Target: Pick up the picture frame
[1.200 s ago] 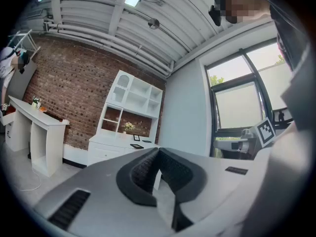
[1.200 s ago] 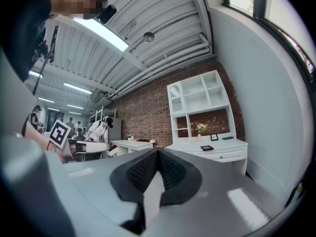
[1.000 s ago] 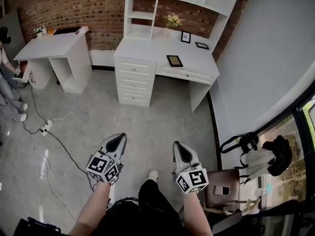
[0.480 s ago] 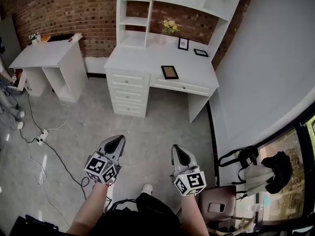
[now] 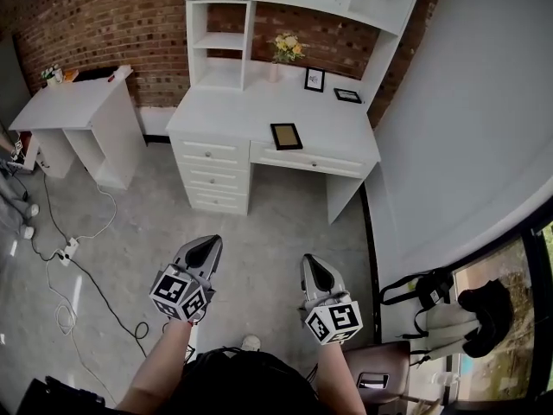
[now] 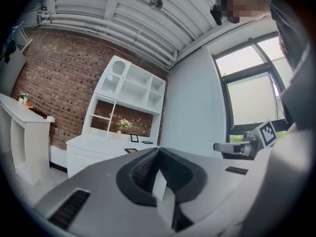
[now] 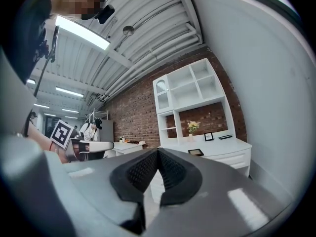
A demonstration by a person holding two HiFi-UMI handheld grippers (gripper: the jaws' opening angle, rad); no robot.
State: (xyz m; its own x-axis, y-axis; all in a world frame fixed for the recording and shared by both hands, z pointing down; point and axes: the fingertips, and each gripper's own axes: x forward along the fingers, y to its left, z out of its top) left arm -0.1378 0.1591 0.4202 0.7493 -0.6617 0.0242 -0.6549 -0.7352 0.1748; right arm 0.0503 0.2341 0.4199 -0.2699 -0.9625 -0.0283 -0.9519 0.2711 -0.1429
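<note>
A dark picture frame (image 5: 285, 136) lies flat near the front of the white desk (image 5: 226, 115); it also shows far off as the flat frame (image 6: 130, 150) and the flat frame (image 7: 196, 152). A small upright frame (image 5: 314, 79) and another flat frame (image 5: 348, 96) sit further back by a vase of flowers (image 5: 283, 48). My left gripper (image 5: 206, 247) and right gripper (image 5: 314, 264) are held level over the floor, well short of the desk. Both are shut with nothing between the jaws, seen in the left gripper (image 6: 158, 149) and right gripper (image 7: 158, 151) views.
A hutch with shelves (image 5: 220, 41) tops the desk against a brick wall. A second white desk (image 5: 73, 102) stands to the left. Cables and a power strip (image 5: 65, 253) lie on the floor at left. A brown stool (image 5: 380, 366) and black bags (image 5: 432, 288) are at right, by a grey wall.
The desk has come nearer and sits lower in the head view as I walk toward it. Both grippers keep their place in the view and stay shut.
</note>
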